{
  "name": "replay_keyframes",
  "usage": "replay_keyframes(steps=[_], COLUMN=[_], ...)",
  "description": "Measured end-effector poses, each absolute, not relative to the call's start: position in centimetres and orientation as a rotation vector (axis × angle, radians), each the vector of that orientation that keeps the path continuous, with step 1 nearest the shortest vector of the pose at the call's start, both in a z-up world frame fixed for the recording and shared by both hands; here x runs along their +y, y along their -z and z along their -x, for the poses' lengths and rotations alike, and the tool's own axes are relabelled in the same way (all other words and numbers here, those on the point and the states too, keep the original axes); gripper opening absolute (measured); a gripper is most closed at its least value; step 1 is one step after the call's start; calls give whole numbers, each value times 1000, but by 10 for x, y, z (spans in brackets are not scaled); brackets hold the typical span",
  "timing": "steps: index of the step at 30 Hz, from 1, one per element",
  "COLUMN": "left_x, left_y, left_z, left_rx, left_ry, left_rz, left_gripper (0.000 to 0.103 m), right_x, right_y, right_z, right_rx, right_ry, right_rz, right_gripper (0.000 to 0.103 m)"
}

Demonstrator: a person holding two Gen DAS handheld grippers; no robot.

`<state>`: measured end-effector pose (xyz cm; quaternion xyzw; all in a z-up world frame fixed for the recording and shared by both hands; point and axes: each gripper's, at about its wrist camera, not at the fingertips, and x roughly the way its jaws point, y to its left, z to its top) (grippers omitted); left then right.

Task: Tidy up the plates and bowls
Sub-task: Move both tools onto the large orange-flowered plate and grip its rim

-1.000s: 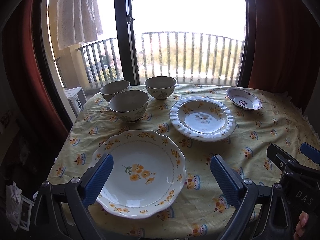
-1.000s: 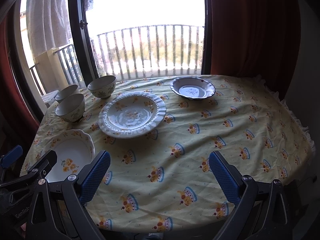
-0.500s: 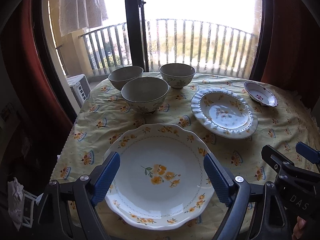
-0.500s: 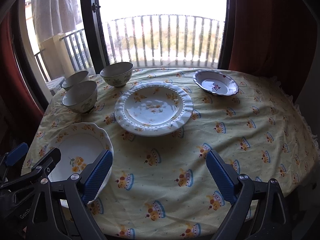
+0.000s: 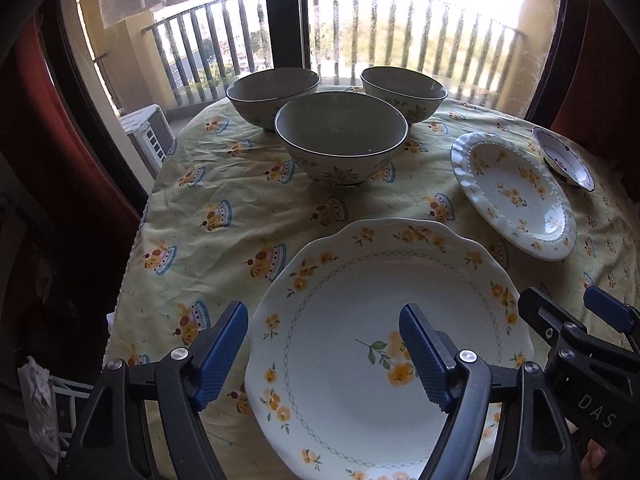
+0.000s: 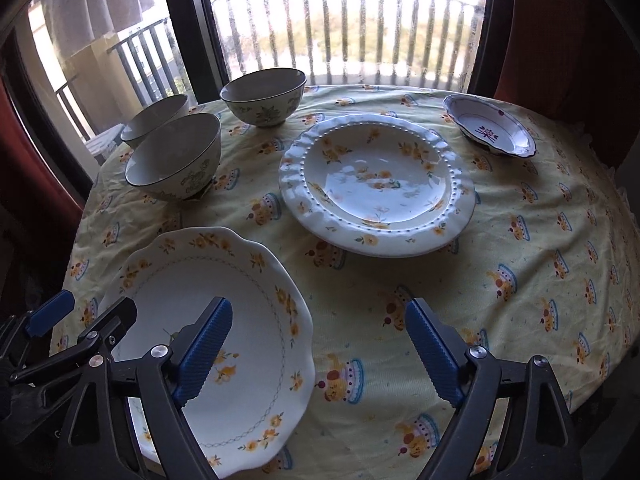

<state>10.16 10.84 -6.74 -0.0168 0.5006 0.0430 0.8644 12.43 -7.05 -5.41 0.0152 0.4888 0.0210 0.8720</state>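
Left gripper (image 5: 324,350) and right gripper (image 6: 320,350) both gape wide, holding nothing; right gripper's body reads "DAS"; plate (image 5: 360,280) unmarked.

Legible text: one item only. Letters "DAS" in pale print, recorded on the black frame of the right tongs (image 5: 592,316), at the lower right edge of the left wrist view; lettering cut off by the picture border, remainder not readable. No lettering readable on the left tongs (image 6: 80,320) in the right wrist view. No brand marks, numbers or labels legible on plates, bowls or tablecloth; printed motifs there pictorial only.
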Motion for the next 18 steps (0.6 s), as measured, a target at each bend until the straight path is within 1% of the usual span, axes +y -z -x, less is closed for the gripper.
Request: replay_keyframes(steps=[6,9,12,14,18], left_x=[121,126,128,128,129], left_y=[92,102,110,113,119], left_z=[-110,-114,-117,-119,-124], left_rx=[1139,1161,1186,1196,1221], left_ry=[-41,-14,11,22,38], left_rz=[43,52,47,43,25], left_gripper=[76,75,71,69,68], right_x=[-51,-44,-39,-35,-30], right_y=[74,86,95,101,110], right_z=[-130,-133,-134,-136,-139], right_rx=[1085,1122,1159,1182,1216], right_ry=[-20,-6,1,2,9], right_rz=[-33,-33,-31,-30,-20], right_gripper=[88,84,80,76,73])
